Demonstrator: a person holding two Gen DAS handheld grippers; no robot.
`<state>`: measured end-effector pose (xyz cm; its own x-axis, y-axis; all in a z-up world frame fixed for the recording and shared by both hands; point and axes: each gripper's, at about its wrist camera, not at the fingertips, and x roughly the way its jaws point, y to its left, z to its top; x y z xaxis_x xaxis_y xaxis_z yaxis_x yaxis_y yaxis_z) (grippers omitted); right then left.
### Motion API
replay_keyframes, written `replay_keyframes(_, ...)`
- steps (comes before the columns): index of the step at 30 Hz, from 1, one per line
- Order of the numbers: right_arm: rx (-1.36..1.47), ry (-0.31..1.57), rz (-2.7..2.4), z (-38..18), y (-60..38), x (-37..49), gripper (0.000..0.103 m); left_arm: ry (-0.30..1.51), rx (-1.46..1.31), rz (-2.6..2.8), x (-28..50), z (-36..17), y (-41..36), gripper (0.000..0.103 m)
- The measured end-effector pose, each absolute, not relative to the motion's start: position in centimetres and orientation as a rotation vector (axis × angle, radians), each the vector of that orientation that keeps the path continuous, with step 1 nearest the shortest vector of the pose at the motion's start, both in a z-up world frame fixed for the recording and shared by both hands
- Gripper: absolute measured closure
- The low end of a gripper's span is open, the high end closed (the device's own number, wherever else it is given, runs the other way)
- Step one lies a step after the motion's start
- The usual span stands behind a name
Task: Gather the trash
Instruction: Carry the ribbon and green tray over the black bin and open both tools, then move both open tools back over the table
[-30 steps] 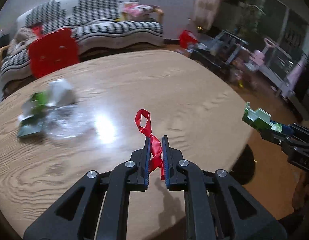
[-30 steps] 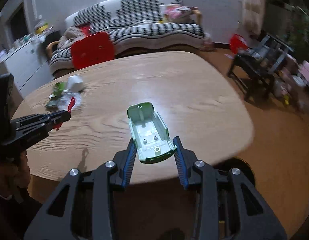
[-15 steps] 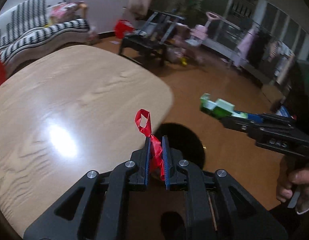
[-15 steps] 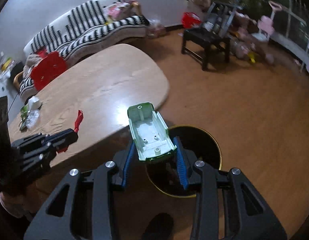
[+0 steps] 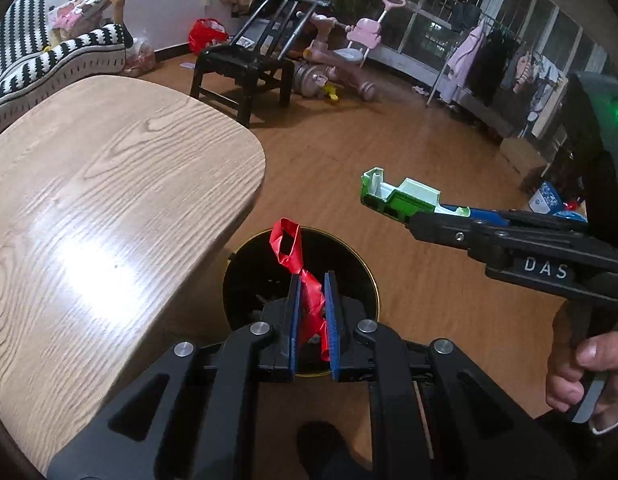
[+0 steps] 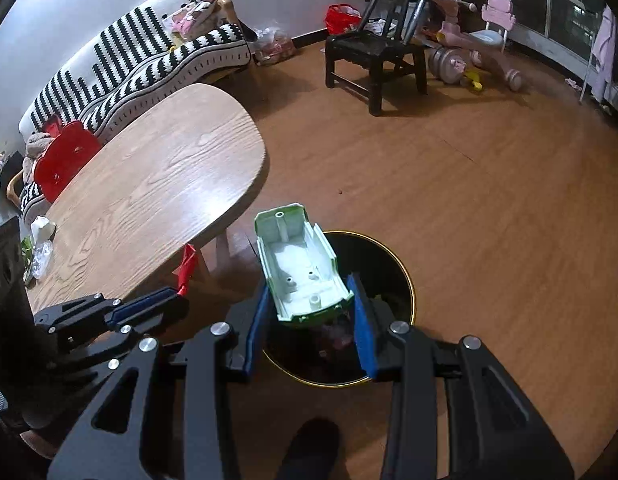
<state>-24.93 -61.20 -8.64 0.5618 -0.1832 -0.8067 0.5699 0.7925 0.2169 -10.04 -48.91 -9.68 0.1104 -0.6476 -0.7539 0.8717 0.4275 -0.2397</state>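
Red ribbon (image 5: 299,270) was pinched between the pads of the left gripper (image 5: 312,312), whose jaws stood almost fully closed on it; its looped end stuck up past the fingertips, over the near half of the bin (image 5: 371,276); green shell (image 6: 299,270), a moulded plastic piece with its pale hollow side up, sat clamped between the blue pads of the right gripper (image 6: 309,320), jaws partly open to its width, pads pressing its two long sides; it too hung over the bin mouth, towards the left rim in the right wrist view. Both pieces were held and neither had been let go; the bin, black with a gold rim, stood on the wood floor (image 6: 489,200) just right of the table (image 6: 149,184) edge, and some dark and pinkish rubbish already lay inside it, though what exactly could not be made out. A hand (image 5: 585,376) gripped the right tool's handle at the near right of the left wrist view. At the far left of the table a small heap (image 6: 39,248) of clear wrapper, white crumpled paper and something green was lying uncollected. By my reading the carry was done for these two items and only the release was left; after that, at least one more trip to the heap seemed needed.
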Motion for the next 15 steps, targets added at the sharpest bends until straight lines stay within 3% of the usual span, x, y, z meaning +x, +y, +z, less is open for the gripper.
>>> replay_keyframes(9, 0.517, 0.867, -0.48, -8.7, -61.8, -24.7, 0.065, 0.947, 0.319, -1.157, -9.8, -10.9, -50.7, 0.092)
replay_keyframes(11, 0.521, 0.869, -0.493, -8.7, -62.1, -24.4, 0.051, 0.969, 0.324, -1.172, -9.9, -11.4, -51.3, 0.092)
replay_keyframes(12, 0.524, 0.863, -0.506, -8.7, -62.2, -24.4, 0.032, 0.974, 0.329, -1.174, -9.9, -11.6, -51.5, 0.091)
replay_keyframes(13, 0.521, 0.856, -0.516, -8.6, -62.2, -24.4, 0.027, 0.974, 0.333, -1.176, -9.9, -11.7, -51.6, 0.09)
replay_keyframes(14, 0.517, 0.852, -0.52, -8.4, -62.2, -24.4, 0.025, 0.972, 0.339, -1.181, -9.9, -11.9, -51.8, 0.08)
replay_keyframes(15, 0.518, 0.851, -0.521, -8.4, -62.2, -24.4, 0.025, 0.97, 0.342, -1.18, -10.0, -11.9, -51.7, 0.061)
